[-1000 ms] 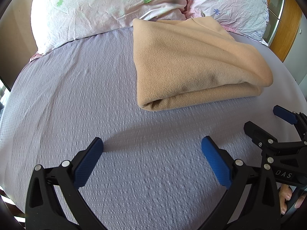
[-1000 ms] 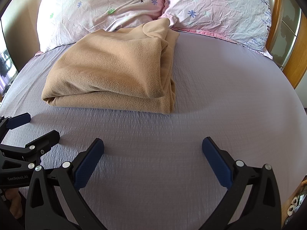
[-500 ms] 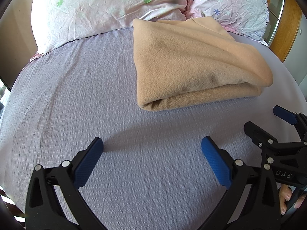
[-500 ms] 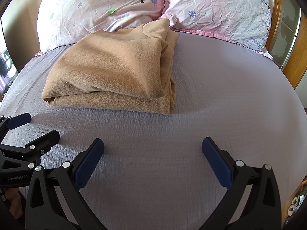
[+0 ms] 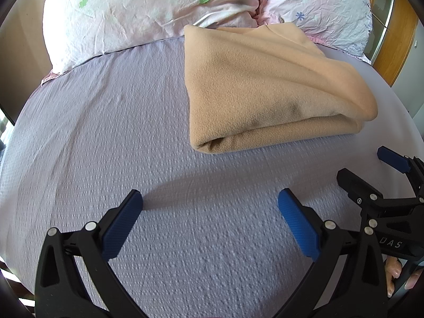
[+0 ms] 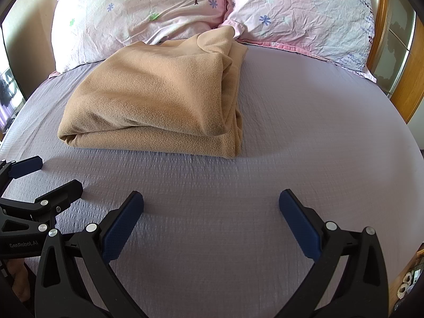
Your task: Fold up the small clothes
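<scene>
1. Tan fleece garment (image 5: 267,92) folded into a thick rectangle, lying on the lilac bed sheet (image 5: 106,132) near the two floral pillows (image 5: 148,10), far edge touching them.
2. Left claw (image 5: 209,217) held low over the sheet, blue pads spread wide apart, gripping nothing, well short of the garment's near folded edge.
3. Right claw (image 6: 210,218) likewise spread wide and empty, over bare sheet to the right of the garment's near corner.
4. Nothing changed from a second ago: garment, both claws and both views exactly as before, no motion at all.
5. Probable meaning: folding looks finished, layers stacked and edges roughly aligned, both claws backed off and resting.
6. Remaining doubt: the bunched far corner (image 6: 217,39) by the pillows looks loose and could want a tidy.
</scene>
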A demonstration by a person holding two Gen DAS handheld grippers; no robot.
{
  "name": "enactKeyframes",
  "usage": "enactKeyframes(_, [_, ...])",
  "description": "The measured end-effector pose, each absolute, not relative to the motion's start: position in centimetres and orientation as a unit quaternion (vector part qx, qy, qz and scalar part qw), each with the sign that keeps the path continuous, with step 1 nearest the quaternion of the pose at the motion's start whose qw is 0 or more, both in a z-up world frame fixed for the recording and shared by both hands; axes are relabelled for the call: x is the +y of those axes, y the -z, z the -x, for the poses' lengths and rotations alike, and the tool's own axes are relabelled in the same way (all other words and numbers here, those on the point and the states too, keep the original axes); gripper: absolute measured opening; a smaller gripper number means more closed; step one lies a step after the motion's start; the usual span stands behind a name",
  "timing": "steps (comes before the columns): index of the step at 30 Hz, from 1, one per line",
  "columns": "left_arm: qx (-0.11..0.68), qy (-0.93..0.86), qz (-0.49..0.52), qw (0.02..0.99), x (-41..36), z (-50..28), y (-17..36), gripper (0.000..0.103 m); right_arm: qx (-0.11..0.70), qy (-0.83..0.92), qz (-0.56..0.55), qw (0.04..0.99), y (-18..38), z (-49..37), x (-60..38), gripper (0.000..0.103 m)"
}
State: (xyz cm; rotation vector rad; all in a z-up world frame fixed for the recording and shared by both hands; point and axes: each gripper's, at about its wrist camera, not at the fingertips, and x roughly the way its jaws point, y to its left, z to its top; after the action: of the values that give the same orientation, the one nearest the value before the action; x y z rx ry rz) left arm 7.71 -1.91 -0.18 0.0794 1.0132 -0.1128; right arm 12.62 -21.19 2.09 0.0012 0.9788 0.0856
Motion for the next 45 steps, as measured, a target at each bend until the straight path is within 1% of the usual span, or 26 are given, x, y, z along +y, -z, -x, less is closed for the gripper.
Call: enactKeyframes(45, [0.486,0.053,-0.037,0.871,-1.82,-7.79,0.27,0.101,0.467,-0.04,-0.002,0.884,-2.13,-12.87,-21.05,0.102])
